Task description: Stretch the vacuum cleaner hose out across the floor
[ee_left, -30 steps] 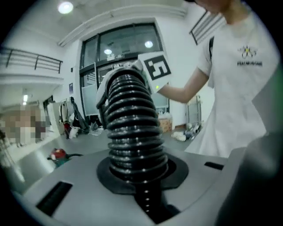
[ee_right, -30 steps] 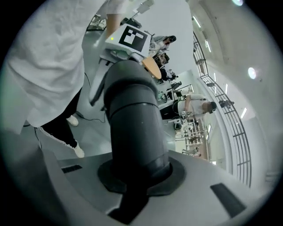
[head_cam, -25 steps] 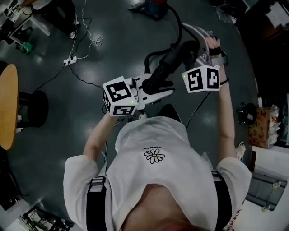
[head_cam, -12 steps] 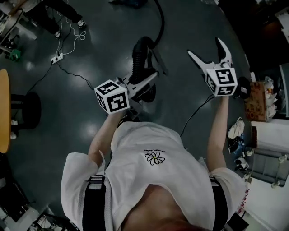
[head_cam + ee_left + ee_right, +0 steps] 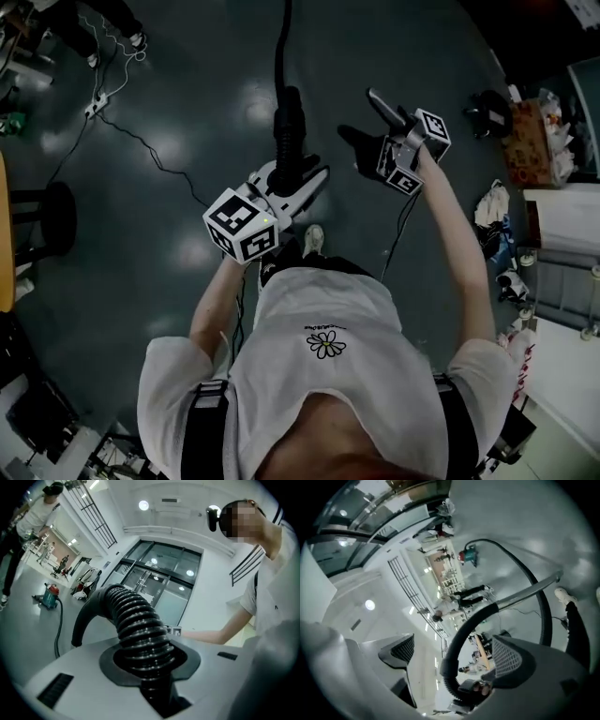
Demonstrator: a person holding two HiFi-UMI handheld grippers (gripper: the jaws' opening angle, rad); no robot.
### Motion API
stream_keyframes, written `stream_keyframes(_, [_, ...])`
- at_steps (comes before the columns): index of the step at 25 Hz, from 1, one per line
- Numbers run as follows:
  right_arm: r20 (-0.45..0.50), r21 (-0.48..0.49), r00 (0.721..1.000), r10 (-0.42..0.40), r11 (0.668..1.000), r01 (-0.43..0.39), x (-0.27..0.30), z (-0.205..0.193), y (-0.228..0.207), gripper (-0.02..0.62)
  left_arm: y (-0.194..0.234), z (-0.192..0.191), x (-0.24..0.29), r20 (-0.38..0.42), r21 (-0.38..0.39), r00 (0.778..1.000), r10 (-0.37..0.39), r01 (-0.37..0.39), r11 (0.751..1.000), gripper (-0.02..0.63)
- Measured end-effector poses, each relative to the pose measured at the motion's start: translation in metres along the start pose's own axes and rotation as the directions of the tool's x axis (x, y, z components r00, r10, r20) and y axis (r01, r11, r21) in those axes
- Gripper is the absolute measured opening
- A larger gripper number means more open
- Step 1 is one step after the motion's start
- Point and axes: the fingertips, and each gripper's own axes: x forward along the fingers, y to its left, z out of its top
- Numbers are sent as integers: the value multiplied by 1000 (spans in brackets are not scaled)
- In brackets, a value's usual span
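A black ribbed vacuum hose (image 5: 284,127) runs straight up the head view from my left gripper (image 5: 295,180), which is shut on its thick ribbed end (image 5: 139,634). Past the grip it bends into a smooth cuff and a thin line that leads to the teal and red vacuum cleaner (image 5: 48,596). My right gripper (image 5: 367,122) hangs to the right of the hose, apart from it. Its jaws have just been opening and stand wide with nothing gripped. In the right gripper view (image 5: 454,660) the curved hose handle (image 5: 457,641) and metal wand (image 5: 529,591) show beyond the gap.
A power strip with cables (image 5: 94,105) lies on the dark floor at upper left, near a black stool (image 5: 52,217). Bags and boxes (image 5: 530,131) crowd the right edge. My shoe (image 5: 312,240) is just behind the left gripper. Another person (image 5: 33,517) stands far off.
The right gripper let go of the hose's handle end, opened wide and swung off to the right. The left gripper carried its ribbed end along, and the hose now lies straighter.
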Motion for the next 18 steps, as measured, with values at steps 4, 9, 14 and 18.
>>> stream_keyframes(4, [-106, 146, 992, -73, 985, 88, 15, -35, -44, 534, -51, -24, -3, -10, 90, 998, -54, 55, 994, 90])
stream_keyframes(9, [69, 262, 996, -61, 964, 41, 25, -18, -75, 534, -120, -64, 2, -135, 284, 979, -150, 183, 941, 91])
stream_keyframes(14, [39, 59, 997, -73, 996, 71, 52, -28, -61, 444, -114, -68, -25, -117, 216, 980, -160, 182, 959, 91])
stream_keyframes(18, [2, -177, 1000, 27, 984, -26, 69, -35, -5, 367, -80, -69, -45, -79, 202, 997, -22, 38, 979, 91])
